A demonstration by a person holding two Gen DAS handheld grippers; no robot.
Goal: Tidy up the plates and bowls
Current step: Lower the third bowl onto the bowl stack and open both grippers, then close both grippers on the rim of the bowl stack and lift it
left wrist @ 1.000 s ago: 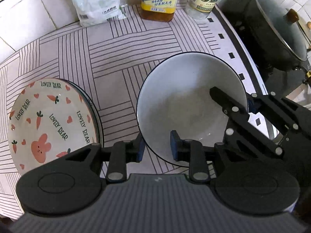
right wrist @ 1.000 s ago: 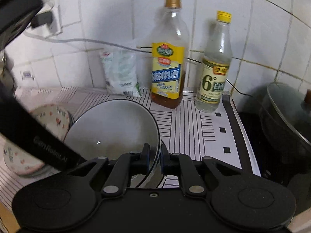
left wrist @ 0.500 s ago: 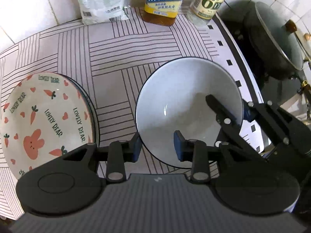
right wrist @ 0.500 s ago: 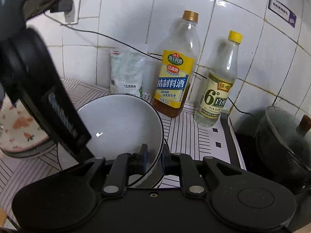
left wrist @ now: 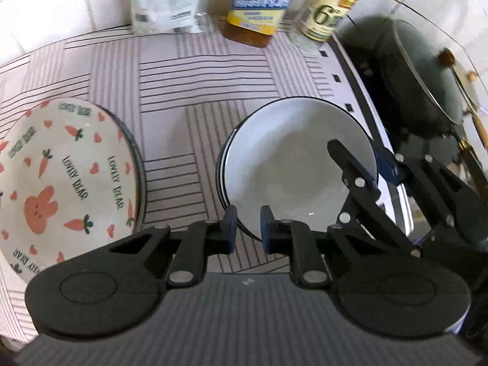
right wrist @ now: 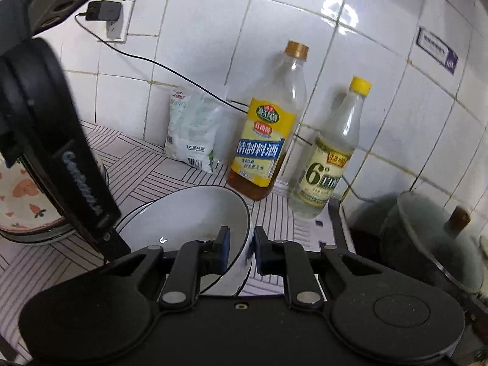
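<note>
1. White wall tiles backed a striped tabletop.
2. Near its stove-side edge sat a white, dark-rimmed ceramic bowl, nested on another.
3. Right gripper fingers straddled the bowl's rim, slightly parted.
4. Left gripper fingers straddled its near rim, parted.
5. A carrot-patterned plate lay toward the opposite edge.

Striped counter carries rabbit plate, white bowl, bottles.

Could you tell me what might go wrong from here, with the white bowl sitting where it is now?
The right gripper straddles the white bowl's rim with a visible gap, so any lift now could slip. The bowl sits nested on another, close to the counter edge by the stove and lidded pot; a nudge may push it off. The left gripper hangs at the near rim and could knock it.
</note>
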